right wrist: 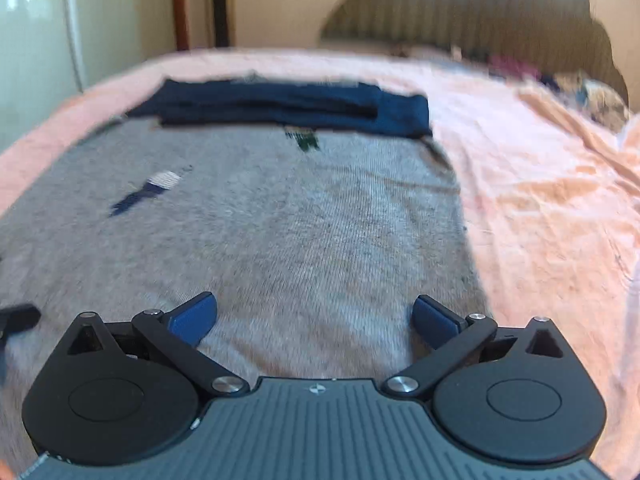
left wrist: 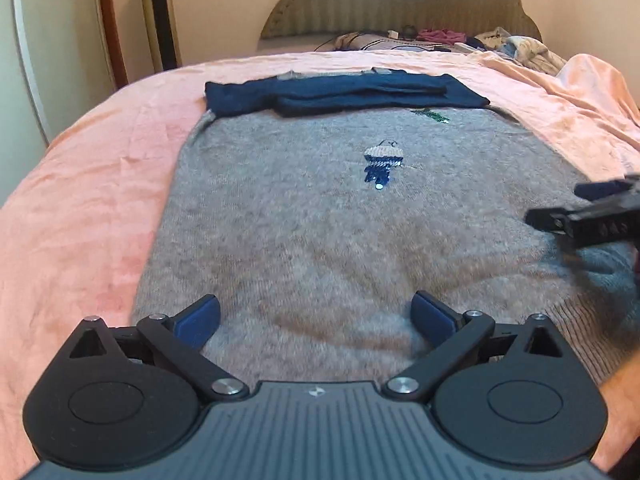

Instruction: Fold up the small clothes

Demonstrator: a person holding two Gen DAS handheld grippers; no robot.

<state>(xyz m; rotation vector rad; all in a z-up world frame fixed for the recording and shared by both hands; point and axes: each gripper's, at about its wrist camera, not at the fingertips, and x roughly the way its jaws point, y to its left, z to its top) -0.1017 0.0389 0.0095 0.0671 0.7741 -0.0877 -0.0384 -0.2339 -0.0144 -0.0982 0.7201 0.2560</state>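
Left tool (left wrist: 316,314): released, blue pads spread wide, nothing gripped; held low over the near hem of the sweater.
Right tool (right wrist: 315,316): released likewise, pads apart over the near right part of the knit; its black tip is seen at the right of the left view.
Grey sweater (left wrist: 304,216): laid flat on the bed ahead of both tools, sequin motif (left wrist: 383,164) ahead.
Navy sleeves (left wrist: 340,94): folded across the far end.
Pink bedspread (left wrist: 80,200): spread beneath, creased.
Headboard (left wrist: 400,12): beyond, with loose clothes before it.
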